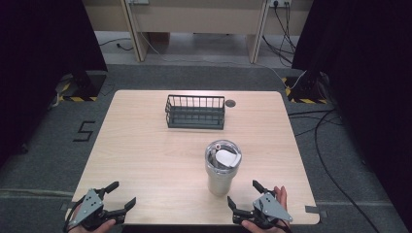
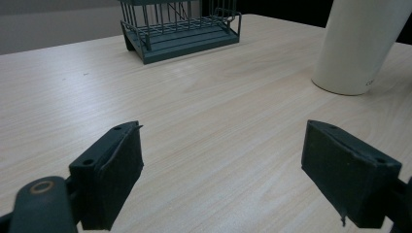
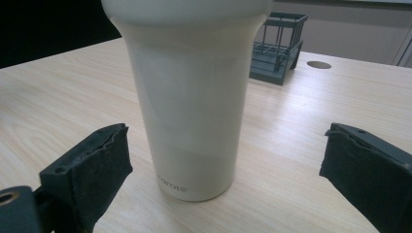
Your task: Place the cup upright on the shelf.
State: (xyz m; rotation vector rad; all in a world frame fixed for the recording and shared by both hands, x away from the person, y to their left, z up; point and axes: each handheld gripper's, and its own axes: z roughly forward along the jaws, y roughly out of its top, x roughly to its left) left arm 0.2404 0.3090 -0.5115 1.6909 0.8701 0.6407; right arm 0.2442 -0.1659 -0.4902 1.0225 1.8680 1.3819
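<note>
Tumbler (image 1: 222, 167) is what matters here: a cream insulated cup with a clear lid, standing upright on the counter (image 1: 145, 155) toward the near right, its long axis running straight up. The right claw (image 1: 245, 196) is sitting at the near edge just behind it, jaws spread wide and gripping nothing, and in the right gripper view the tumbler (image 3: 189, 97) is rising squarely between the two black pads, slightly nearer the left one. So the cup is lying dead ahead of that claw, close by. The left claw (image 1: 121, 195) is resting released at the near left corner, well apart from the cup, which is showing off at the right edge of its own view (image 2: 357, 46). The right hand looks plainly the nearer one, to my eye. A dark wire basket (image 1: 195, 111) is standing empty farther back, near the middle of the counter's far side.
</note>
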